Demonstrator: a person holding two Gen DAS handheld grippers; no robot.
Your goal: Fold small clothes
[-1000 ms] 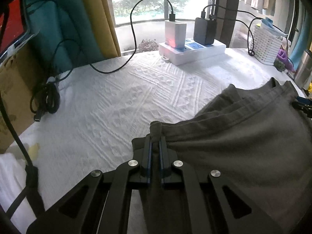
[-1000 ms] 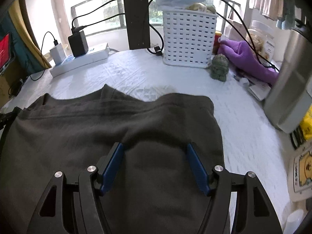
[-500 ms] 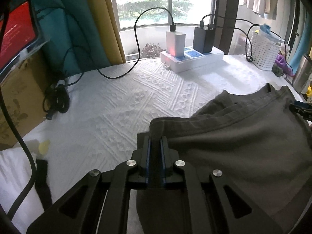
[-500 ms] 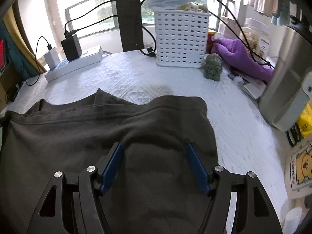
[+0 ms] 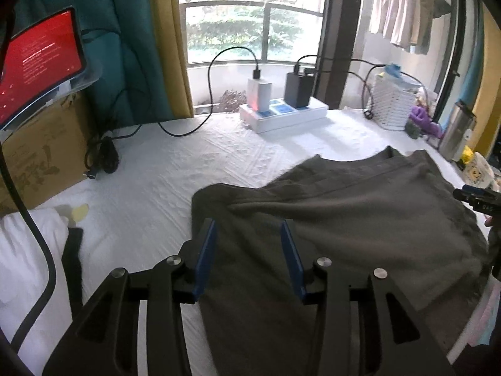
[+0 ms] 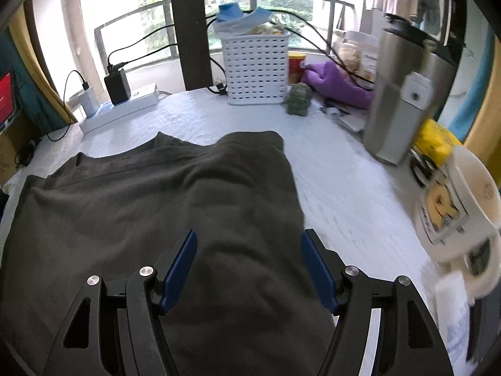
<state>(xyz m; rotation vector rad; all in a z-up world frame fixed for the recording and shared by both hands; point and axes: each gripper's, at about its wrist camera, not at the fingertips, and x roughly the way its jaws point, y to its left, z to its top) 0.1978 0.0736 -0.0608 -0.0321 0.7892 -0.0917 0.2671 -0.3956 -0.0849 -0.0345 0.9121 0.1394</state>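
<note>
A dark grey garment [image 5: 328, 228] lies spread on the white textured cloth [image 5: 175, 172], its near part folded over. My left gripper [image 5: 249, 230] hovers above the garment's left edge with its jaws opening; the blue pads stand apart and press on nothing. In the right wrist view the same garment [image 6: 175, 194] fills the middle. My right gripper [image 6: 249, 241] is open and held above the cloth's right portion, gripping nothing. The right gripper's tip [image 5: 476, 195] shows at the far right of the left wrist view.
A white power strip [image 5: 283, 116] with chargers and cables sits at the back. A white basket [image 6: 255, 69], purple cloth [image 6: 335, 83], steel flask [image 6: 404, 100] and mug [image 6: 463, 210] crowd the right side. A cardboard box [image 5: 34, 153] with a red-screened tablet [image 5: 34, 62] stands left.
My left gripper let go of the garment's edge and its jaws spread apart while it pulled back and up. The right gripper also drew back, staying open.
</note>
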